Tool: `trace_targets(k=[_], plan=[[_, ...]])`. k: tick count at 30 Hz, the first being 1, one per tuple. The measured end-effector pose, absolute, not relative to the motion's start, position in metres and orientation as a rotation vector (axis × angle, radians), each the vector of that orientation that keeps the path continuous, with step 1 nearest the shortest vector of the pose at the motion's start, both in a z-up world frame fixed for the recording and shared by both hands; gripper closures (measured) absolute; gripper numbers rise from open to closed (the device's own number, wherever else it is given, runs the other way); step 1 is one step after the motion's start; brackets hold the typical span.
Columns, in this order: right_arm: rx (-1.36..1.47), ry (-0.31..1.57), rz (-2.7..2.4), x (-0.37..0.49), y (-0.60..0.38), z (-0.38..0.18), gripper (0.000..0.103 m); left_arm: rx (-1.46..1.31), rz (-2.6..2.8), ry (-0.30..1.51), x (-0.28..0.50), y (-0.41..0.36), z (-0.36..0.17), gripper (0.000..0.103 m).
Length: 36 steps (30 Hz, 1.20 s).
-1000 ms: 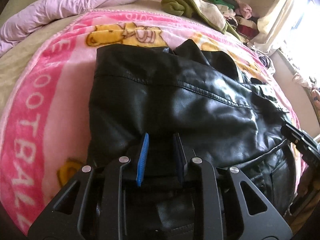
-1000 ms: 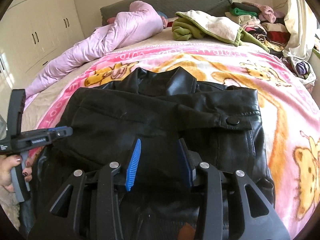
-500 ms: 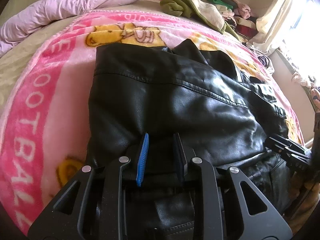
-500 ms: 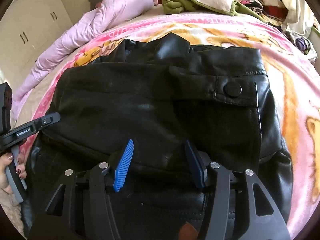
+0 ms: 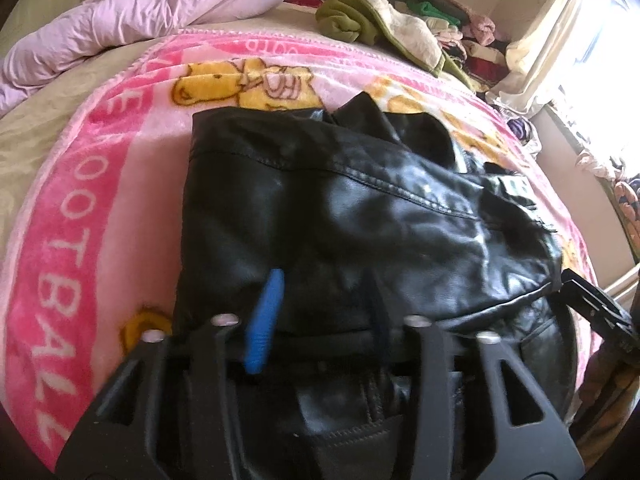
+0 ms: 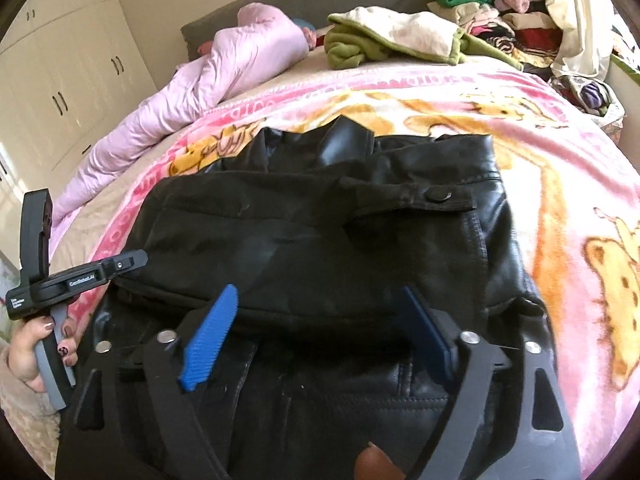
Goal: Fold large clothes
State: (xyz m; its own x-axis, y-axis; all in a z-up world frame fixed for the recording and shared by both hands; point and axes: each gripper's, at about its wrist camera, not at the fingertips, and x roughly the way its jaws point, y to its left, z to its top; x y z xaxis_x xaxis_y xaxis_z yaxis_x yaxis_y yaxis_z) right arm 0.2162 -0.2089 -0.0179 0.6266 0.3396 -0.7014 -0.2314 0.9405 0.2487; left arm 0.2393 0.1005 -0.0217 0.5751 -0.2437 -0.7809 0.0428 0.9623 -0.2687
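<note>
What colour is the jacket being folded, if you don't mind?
Black jacket; clearest in the right wrist view.

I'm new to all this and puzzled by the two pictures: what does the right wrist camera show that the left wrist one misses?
Only the right wrist view: white wardrobes, a hand holding the left gripper's handle, a snap tab.
Only the left wrist view: the blanket's white lettering.
Both: the black leather jacket on the pink blanket, the lilac duvet, the green garment.
</note>
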Motion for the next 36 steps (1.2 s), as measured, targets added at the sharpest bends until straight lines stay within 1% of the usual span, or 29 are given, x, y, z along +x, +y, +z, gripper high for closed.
trace_targets(k=[2,4,6,8,24,30,36], plan=[[0.139,0.818,0.317,0.211,-0.213,-0.014,0.012,-0.229,-0.176,0.943,0.236,0.099,-0.018,0.035],[0.127,0.807,0.304,0.207,-0.215,-0.01,0.009,-0.229,-0.171,0.936,0.232,0.099,-0.013,0.028],[0.112,0.794,0.291,0.203,-0.216,-0.007,0.007,-0.237,-0.165,0.921,0.227,0.1,-0.006,0.015],[0.096,0.778,0.284,0.198,-0.218,-0.002,0.006,-0.245,-0.165,0.911,0.222,0.101,-0.001,0.009],[0.05,0.689,0.336,0.151,-0.227,0.033,0.005,-0.199,-0.147,0.813,0.158,0.094,0.05,0.009],[0.049,0.659,0.354,0.129,-0.242,0.044,0.005,-0.138,-0.112,0.817,0.125,0.097,0.051,0.009],[0.045,0.65,0.361,0.109,-0.255,0.045,0.005,-0.146,-0.105,0.812,0.095,0.105,0.047,0.009]])
